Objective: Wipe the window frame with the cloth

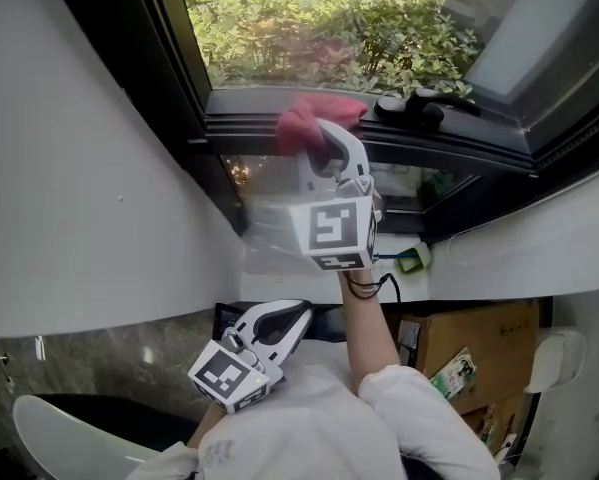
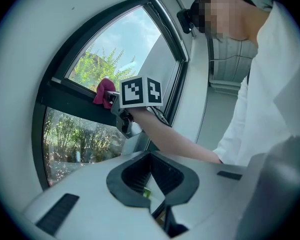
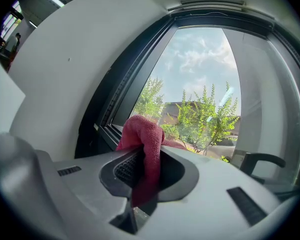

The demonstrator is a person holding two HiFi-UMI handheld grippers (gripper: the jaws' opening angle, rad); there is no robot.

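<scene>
In the head view, your right hand-held gripper (image 1: pixel 324 140) is holding the red cloth (image 1: pixel 317 120) against the dark window frame (image 1: pixel 459 146). Your left hand-held gripper (image 1: pixel 301 313) is hanging low, well apart from it.

In the left gripper view, its jaws are sitting together, empty.

In the right gripper view, the jaws are clamping the cloth, which is bulging out beyond their tips.

The cloth (image 3: pixel 142 139) is a deep pinkish red with a fine woven grain, set against the black window frame (image 1: pixel 399 148). The right gripper (image 1: pixel 324 135) at the frame and the left gripper (image 1: pixel 297 316) below it are pale grey-white with black ribbed pads. Each carries a cube (image 1: pixel 331 230) of black-and-white square markers. Beyond the frame the bushes (image 1: pixel 309 18) are bright green. The wall (image 1: pixel 79 168) left of the frame is plain white, the sleeve (image 1: pixel 419 408) is white, and the box (image 1: pixel 479 343) under the frame is cardboard brown.
</scene>
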